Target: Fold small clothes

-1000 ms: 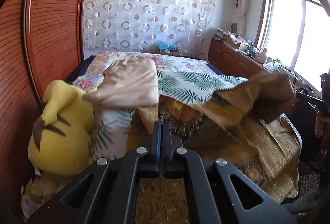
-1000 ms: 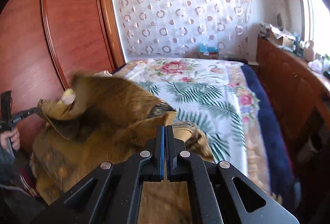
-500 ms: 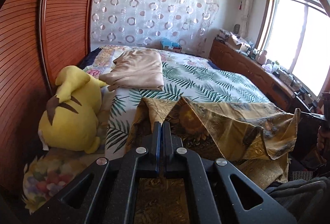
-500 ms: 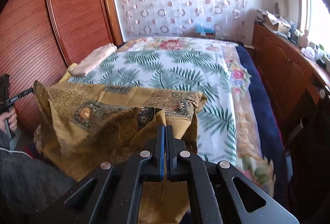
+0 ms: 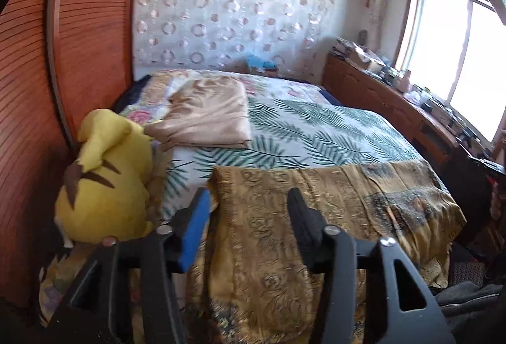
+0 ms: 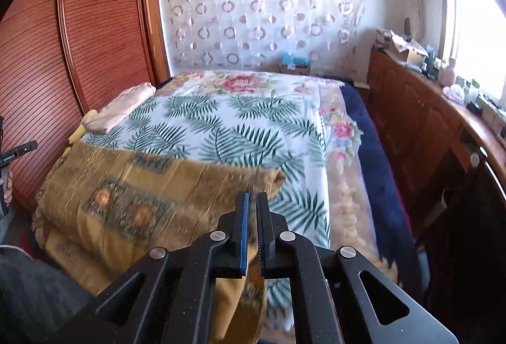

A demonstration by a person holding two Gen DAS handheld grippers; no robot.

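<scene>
A gold-brown patterned garment (image 5: 332, 201) lies spread across the near end of the bed, its lower part hanging over the edge. It also shows in the right wrist view (image 6: 136, 195). My left gripper (image 5: 248, 201) is open over the garment's left end, the cloth lying between its fingers. My right gripper (image 6: 251, 201) has its jaws slightly apart with the garment's right corner between them; the cloth hangs below the fingers.
A folded beige garment (image 5: 205, 113) lies at the bed's far left. A yellow plush toy (image 5: 104, 182) sits by the wooden wardrobe (image 5: 38, 90). The palm-print bedspread (image 6: 227, 128) covers the bed. A cluttered wooden cabinet (image 6: 427, 122) runs along the right under the window.
The garment was swung up in the air, then laid flat on the bed's near end. My left gripper has opened and let go. My right gripper's jaws have parted slightly.
</scene>
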